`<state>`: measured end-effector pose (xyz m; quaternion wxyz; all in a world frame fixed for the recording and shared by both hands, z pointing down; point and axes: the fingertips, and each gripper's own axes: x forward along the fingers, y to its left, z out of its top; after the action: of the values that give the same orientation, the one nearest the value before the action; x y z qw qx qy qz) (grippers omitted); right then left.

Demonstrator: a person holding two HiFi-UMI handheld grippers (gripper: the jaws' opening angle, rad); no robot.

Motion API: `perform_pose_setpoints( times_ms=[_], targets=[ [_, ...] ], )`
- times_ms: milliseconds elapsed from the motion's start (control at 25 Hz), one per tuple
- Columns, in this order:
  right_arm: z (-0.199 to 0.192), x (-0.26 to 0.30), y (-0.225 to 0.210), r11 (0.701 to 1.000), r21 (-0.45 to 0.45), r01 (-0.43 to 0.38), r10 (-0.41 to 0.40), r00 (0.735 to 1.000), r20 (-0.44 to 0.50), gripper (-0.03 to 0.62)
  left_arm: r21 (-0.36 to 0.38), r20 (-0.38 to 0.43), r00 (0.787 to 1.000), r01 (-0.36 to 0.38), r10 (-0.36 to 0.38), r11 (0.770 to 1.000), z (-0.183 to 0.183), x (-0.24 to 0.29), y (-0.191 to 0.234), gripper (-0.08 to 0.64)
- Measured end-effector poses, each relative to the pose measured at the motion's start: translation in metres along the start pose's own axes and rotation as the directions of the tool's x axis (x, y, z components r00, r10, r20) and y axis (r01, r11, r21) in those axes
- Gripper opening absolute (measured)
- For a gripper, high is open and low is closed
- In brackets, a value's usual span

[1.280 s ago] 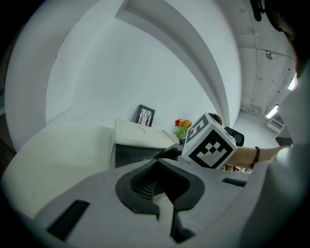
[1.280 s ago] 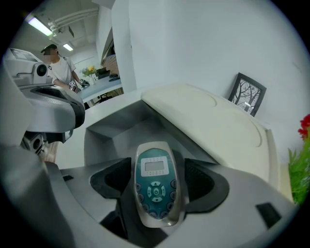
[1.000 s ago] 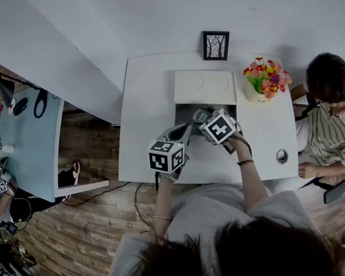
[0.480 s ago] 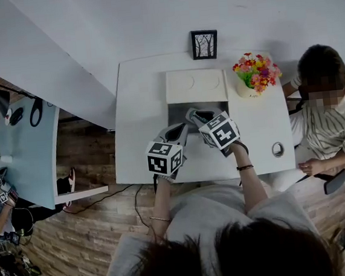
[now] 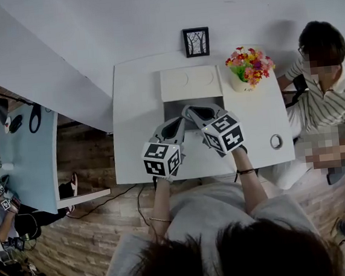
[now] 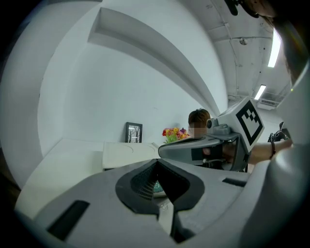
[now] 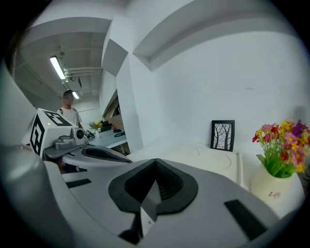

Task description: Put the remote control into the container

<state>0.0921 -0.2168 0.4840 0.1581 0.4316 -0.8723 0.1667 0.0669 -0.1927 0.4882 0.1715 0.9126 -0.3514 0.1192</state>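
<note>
On the white table [image 5: 137,116] stands the grey container [image 5: 179,108], open, with its white lid [image 5: 190,83] lying flat just behind it. Both grippers hover over its near side. My left gripper [image 5: 180,122] has its jaws together with nothing in them. My right gripper [image 5: 188,110] has just been closing; its jaws meet and nothing is between them. In the left gripper view, a small teal-and-white patch [image 6: 157,186] shows past my left gripper [image 6: 157,161]. I cannot make out the remote control in any view. The lid [image 7: 208,157] lies ahead of my right gripper [image 7: 156,161].
A framed tree picture [image 5: 196,41] leans on the wall behind the lid. A vase of flowers [image 5: 247,66] stands at the back right, and a small ring-shaped object [image 5: 275,141] lies near the right front corner. A person [image 5: 328,89] sits at the table's right end.
Both grippers have lifted away from the container, the right one more, and its jaws have closed. The head view has shifted, so the table sits slightly left and higher.
</note>
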Motion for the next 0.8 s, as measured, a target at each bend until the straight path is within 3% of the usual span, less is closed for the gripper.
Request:
perform_pose_setpoints(
  times_ms=[360,800],
  targets=[
    [0.031,-0.028,0.012,0.999,-0.030,0.022,-0.017,0.991,0.134,-0.002,0.075,0.108,0.994,0.012,-0.020,0.997,0.035,-0.014,-0.019,0.003],
    [0.051,-0.053,0.027,0.994,-0.106,0.012,0.011,0.977,0.215,-0.003,0.127,0.182,0.983,-0.009,-0.014,0.992,0.052,-0.031,-0.036,0.003]
  ],
)
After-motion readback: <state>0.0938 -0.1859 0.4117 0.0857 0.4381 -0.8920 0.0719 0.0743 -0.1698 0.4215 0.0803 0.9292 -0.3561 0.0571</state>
